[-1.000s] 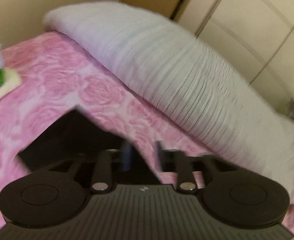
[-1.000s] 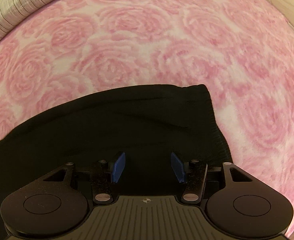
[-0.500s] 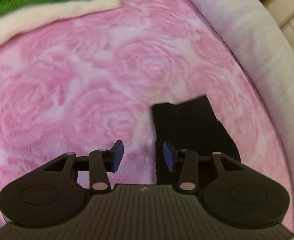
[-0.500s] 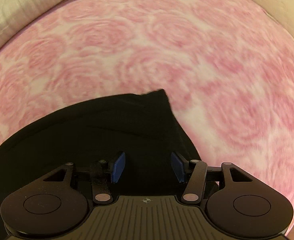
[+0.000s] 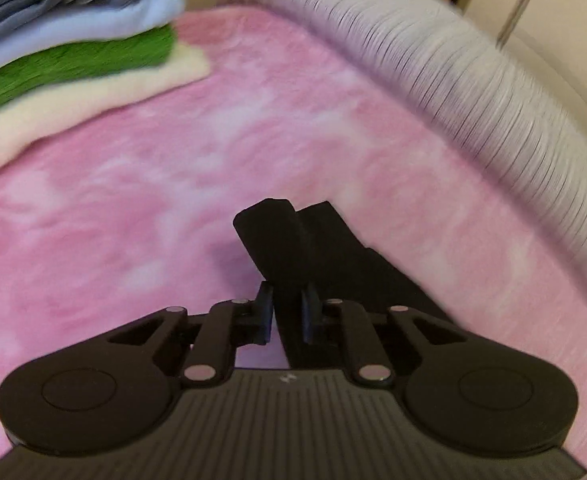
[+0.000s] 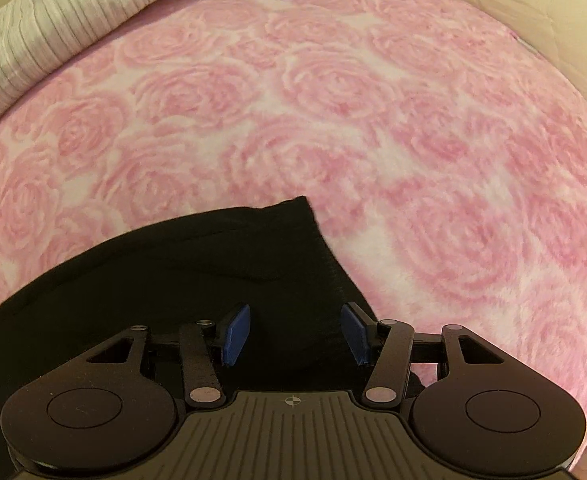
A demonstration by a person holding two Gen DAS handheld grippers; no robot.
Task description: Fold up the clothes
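While my left hand-held gripper [image 5: 287,318] closes, its pads pinching the black garment [image 5: 293,248] on the pink bed [image 5: 133,200], my right hand-held gripper [image 6: 295,334] hangs spread above it; no writing legible.

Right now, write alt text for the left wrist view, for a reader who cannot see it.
The left tool is closing on a raised fold of a black garment lying on a pink rose-patterned blanket; the cloth is between its jaws. A stack of folded clothes sits at upper left, and a grey striped pillow curves along the right.
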